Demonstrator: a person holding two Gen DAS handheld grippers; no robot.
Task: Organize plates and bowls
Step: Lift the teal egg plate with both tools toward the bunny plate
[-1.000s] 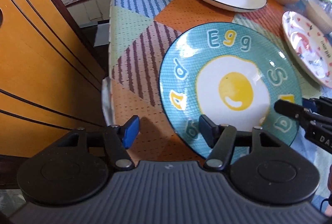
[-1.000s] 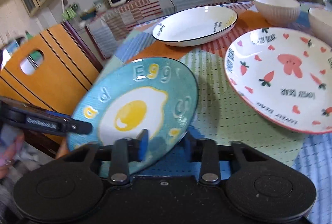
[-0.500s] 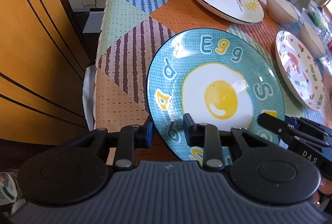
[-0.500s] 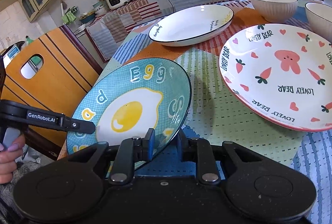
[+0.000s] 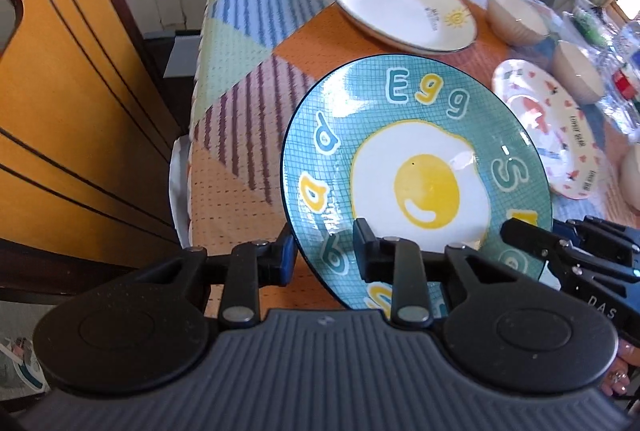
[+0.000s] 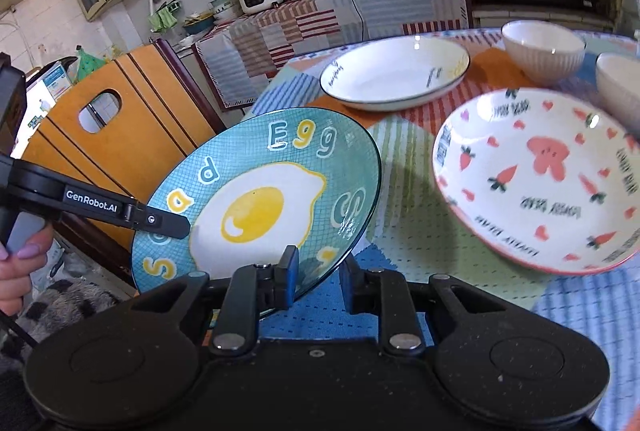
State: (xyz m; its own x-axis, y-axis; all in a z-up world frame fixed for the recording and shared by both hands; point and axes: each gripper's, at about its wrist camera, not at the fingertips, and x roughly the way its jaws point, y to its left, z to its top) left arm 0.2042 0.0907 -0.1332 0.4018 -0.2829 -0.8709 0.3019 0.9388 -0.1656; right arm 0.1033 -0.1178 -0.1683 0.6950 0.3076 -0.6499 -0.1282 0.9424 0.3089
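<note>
The left tongs [image 5: 323,251] were clenched on the near rim of the round, glossy egg plate [image 5: 416,175], one finger under it and one on its face. The right tongs [image 6: 318,277] gripped the same rim further along. The plate was tilted, lifted above the bench [image 5: 240,79] with its woven patchwork cloth. Ahead of the tongs lay a smooth white plate [image 6: 394,71], a ribbed white bowl [image 6: 544,49] and a carrot plate [image 6: 540,179]
</note>
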